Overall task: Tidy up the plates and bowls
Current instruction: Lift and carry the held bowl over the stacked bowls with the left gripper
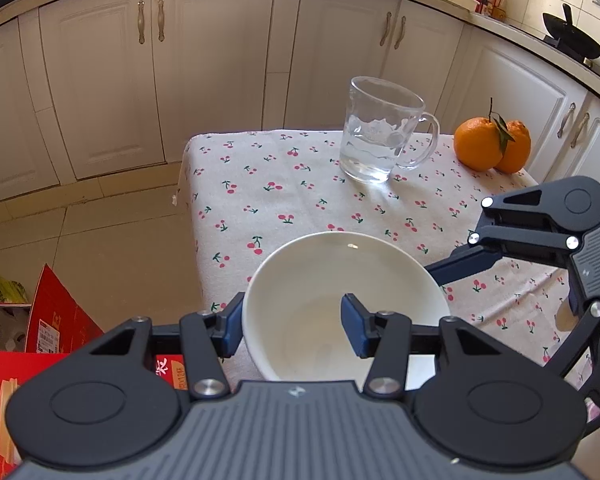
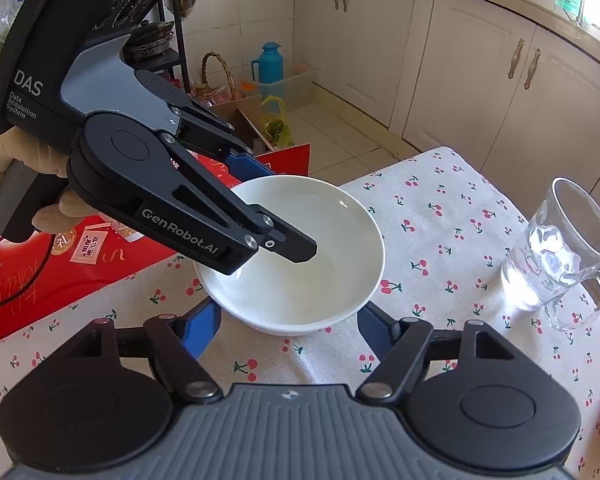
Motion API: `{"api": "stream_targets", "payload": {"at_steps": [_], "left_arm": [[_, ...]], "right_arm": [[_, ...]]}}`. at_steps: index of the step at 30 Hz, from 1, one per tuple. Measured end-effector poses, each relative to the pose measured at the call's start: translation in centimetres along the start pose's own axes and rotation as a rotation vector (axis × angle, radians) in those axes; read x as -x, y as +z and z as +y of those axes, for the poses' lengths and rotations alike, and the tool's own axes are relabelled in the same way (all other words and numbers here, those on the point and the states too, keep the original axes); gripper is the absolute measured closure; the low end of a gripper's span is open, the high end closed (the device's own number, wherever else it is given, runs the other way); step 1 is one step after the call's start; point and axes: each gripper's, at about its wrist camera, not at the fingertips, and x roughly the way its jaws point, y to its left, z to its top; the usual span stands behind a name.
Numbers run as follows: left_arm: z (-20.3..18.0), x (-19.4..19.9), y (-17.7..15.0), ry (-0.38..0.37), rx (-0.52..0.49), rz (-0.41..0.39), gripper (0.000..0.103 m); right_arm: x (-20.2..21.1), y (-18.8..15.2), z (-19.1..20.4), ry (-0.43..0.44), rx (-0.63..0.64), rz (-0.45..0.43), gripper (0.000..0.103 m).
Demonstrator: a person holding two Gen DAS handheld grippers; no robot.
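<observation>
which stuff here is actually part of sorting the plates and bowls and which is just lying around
Belongs to the job:
white bowl, its rim straddled by the open left gripper
right gripper, open beside the bowl

Just lying about:
glass mug
two oranges
red box
cherry-print tablecloth

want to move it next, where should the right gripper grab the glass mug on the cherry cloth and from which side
Grip the glass mug across its plain wall, coming from the side opposite the handle. It stands upright with its mouth up, so a level pinch on the body should hold; the handle loop is thin. There looks to be water in the bottom, so keep it level.
</observation>
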Motion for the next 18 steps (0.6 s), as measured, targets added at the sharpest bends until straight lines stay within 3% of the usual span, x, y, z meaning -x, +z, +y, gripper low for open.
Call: {"api": "stream_targets", "payload": {"at_steps": [11, 18], "left_arm": [[-0.8, 0.1, 0.1, -0.01, -0.015, 0.003, 0.054], [-3.4, 1.8, 0.2, -0.03, -0.044, -0.014, 0.054]], "right_arm": [[0.5, -0.6, -0.2, 0.014, -0.028, -0.013, 0.024], [3.1, -1.5, -0.2, 0.025, -0.059, -0.015, 0.024]]}}
